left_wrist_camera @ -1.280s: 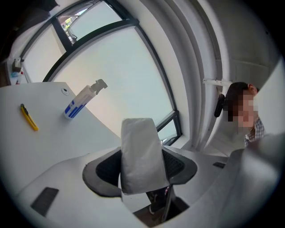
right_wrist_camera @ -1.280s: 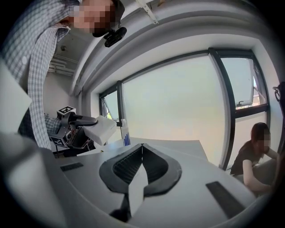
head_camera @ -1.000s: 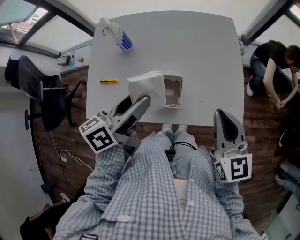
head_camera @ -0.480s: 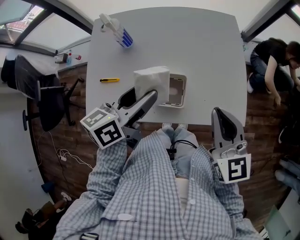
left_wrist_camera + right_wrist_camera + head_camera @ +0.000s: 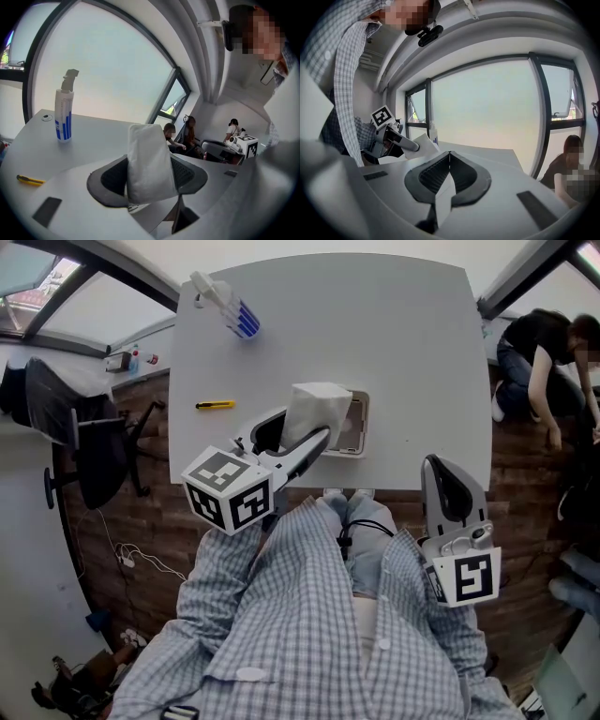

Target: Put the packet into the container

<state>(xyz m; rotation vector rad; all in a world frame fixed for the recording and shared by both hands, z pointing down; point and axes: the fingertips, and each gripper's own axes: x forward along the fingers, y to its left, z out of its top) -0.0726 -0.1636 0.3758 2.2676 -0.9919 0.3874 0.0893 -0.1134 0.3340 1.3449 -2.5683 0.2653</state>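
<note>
A white soft packet [image 5: 314, 411] is pinched between the jaws of my left gripper [image 5: 298, 432], lifted and partly over the pale rectangular container [image 5: 348, 426] that lies on the white table [image 5: 394, 343]. In the left gripper view the packet [image 5: 149, 161] stands upright between the dark pads and hides the container. My right gripper [image 5: 450, 486] hangs off the table's near edge at the right, jaws shut, with nothing in them. In the right gripper view its jaw tips [image 5: 449, 154] meet, and the left gripper with the packet [image 5: 423, 142] shows at the left.
A white spray bottle with blue stripes [image 5: 230, 307] lies at the table's far left, also upright in the left gripper view [image 5: 63, 115]. A yellow utility knife [image 5: 216, 405] lies left of the container. An office chair [image 5: 70, 427] stands left; a person [image 5: 544, 362] crouches at the right.
My left gripper has carried the packet rightward and up, from beside the container to partly over it. The right gripper has stayed in place.
</note>
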